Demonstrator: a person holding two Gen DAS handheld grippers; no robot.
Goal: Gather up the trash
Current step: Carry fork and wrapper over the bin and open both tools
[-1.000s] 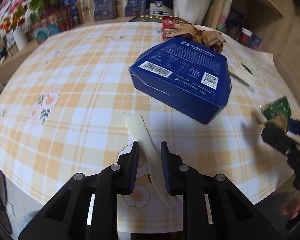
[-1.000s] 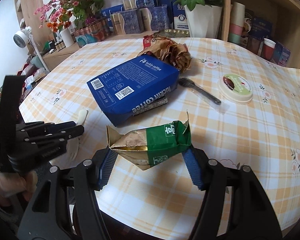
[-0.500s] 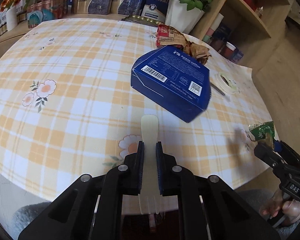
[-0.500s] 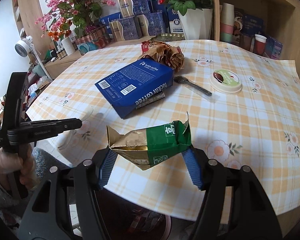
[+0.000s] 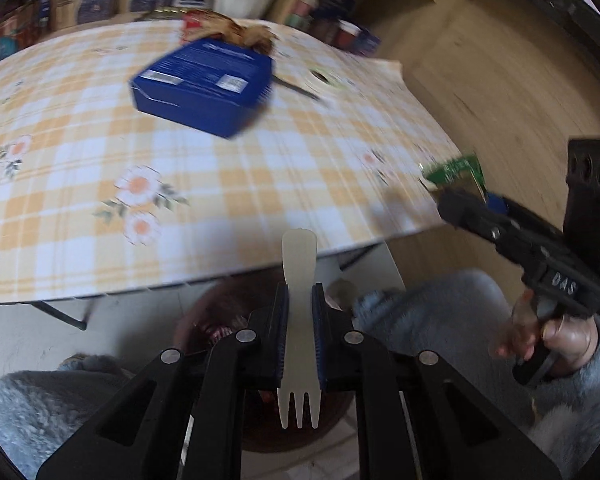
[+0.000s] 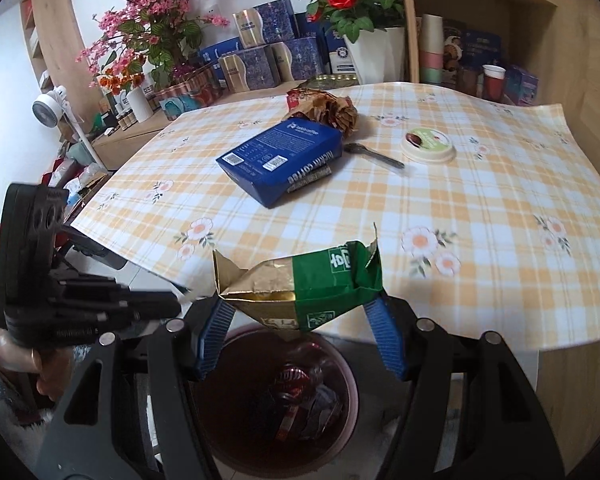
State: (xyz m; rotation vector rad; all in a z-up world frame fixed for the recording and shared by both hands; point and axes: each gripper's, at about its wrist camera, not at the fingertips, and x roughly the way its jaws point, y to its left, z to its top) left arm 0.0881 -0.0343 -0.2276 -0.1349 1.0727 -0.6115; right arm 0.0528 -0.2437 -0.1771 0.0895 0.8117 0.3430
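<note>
Landmark: the dark red bin (image 6: 284, 396) on the floor under the near edge of the desk (image 6: 480, 216).

Right tongs (image 6: 298, 340): spread wide, pads bearing on both ends of a crumpled green-and-gold wrapper (image 6: 300, 280), which spanned the gap crosswise. Wrapper hung directly above the bin's mouth; wrappers and scraps were visible inside. A straight drop looked enough.

Left tongs (image 5: 300, 320): closed narrow on a pale disposable fork (image 5: 299, 320). Long axis ran along the fingers, tines (image 5: 299, 412) toward the camera, handle end pointing out toward the desk edge. In the left wrist view the bin (image 5: 220, 312) sat below and just behind the tongs, mostly hidden by them; whether the fork was fully over the opening could not be told. That view was motion-blurred.

Judgement: right tongs were the better placed over the bin; the fork probably needed the tongs centred above the rim before release, since a long piece could catch the edge.

Left on the desk, well beyond the bin: blue coffee box (image 6: 280, 156), crumpled brown paper (image 6: 328, 110), dark spoon (image 6: 374, 154), round lid (image 6: 428, 144).
</note>
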